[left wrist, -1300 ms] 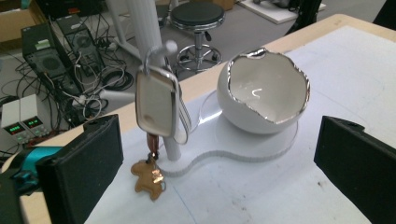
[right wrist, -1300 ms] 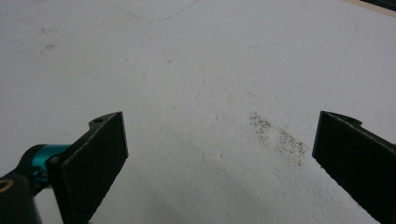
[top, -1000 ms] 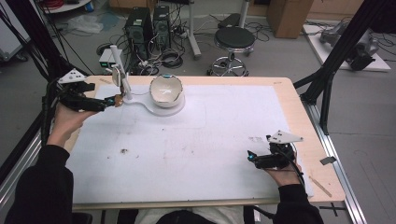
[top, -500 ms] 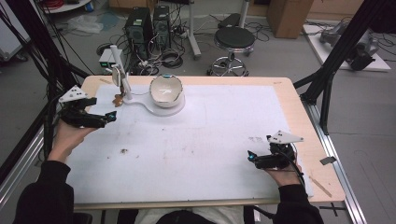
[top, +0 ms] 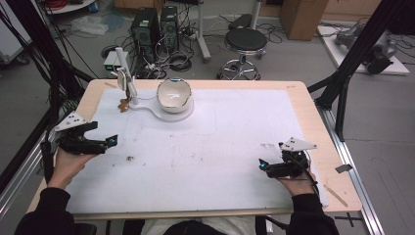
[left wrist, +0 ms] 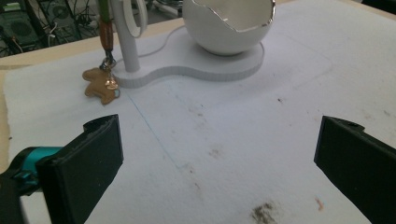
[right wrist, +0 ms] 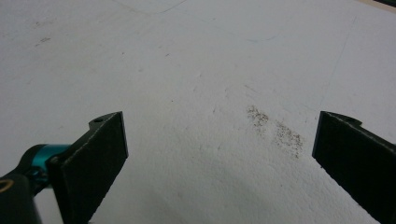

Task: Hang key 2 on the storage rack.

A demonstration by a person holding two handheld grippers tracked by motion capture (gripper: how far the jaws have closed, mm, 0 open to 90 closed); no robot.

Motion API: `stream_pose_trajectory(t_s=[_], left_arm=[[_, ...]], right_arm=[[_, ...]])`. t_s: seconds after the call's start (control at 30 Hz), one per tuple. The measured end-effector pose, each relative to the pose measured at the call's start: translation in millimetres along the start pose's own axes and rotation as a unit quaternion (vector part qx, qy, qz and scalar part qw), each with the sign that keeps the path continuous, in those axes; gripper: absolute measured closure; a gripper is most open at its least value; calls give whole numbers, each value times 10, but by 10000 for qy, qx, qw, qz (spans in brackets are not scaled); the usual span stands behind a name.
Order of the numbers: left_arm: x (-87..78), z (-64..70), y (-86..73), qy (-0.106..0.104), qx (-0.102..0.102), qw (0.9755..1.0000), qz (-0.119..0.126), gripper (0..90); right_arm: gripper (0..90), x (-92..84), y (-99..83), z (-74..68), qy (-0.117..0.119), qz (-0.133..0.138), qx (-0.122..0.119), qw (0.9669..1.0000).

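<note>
The top of the stand's post [left wrist: 125, 42] is cut off in the left gripper view, so what the brown charm [left wrist: 100, 85] hangs from is only partly seen there; a cord runs up from it beside the post. In the high view the charm [top: 125, 104] is too small to make out in shape. It lies on the white mat [top: 220, 147] just beside the stand's base [left wrist: 187, 70], left of the bowl [top: 173, 93] at the far side of the table [top: 313, 105].

A second ago the left tongs [top: 113, 140] were up near the post; they have since drawn back toward the person and now hover over the mat's left edge, well apart from the charm. The right tongs [top: 263, 164] have stayed near the front right.

Both tongs gape wide and hold nothing: the left tongs [left wrist: 219, 154] frame bare, stained mat, as do the right tongs [right wrist: 219, 154].
</note>
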State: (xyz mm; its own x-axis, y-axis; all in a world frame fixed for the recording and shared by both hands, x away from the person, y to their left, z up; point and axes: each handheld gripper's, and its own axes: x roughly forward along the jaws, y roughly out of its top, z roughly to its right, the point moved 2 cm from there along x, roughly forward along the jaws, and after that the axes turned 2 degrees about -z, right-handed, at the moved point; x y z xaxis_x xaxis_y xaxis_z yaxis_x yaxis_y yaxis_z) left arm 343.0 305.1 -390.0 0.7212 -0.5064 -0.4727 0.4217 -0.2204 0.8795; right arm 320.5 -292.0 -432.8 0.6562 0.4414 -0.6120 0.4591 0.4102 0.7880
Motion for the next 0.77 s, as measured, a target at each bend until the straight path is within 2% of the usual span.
stream_pose_trajectory(t_s=[0.27,0.4,0.6,0.77], left_arm=[[-28,139,-206,-60,134,9999,-28,17],[-44,187,-341,-19,236,9995,-192,17],[-83,239,-526,30,173,9993,-322,17],[-146,272,-514,131,195,9996,-148,17]], right_arm=[[23,-13,-8,-2,2,3,16,10000],[23,-16,-11,3,5,12,9,10000],[23,-5,-13,10,3,-6,-7,10000],[23,2,-13,5,17,-29,-29,10000]])
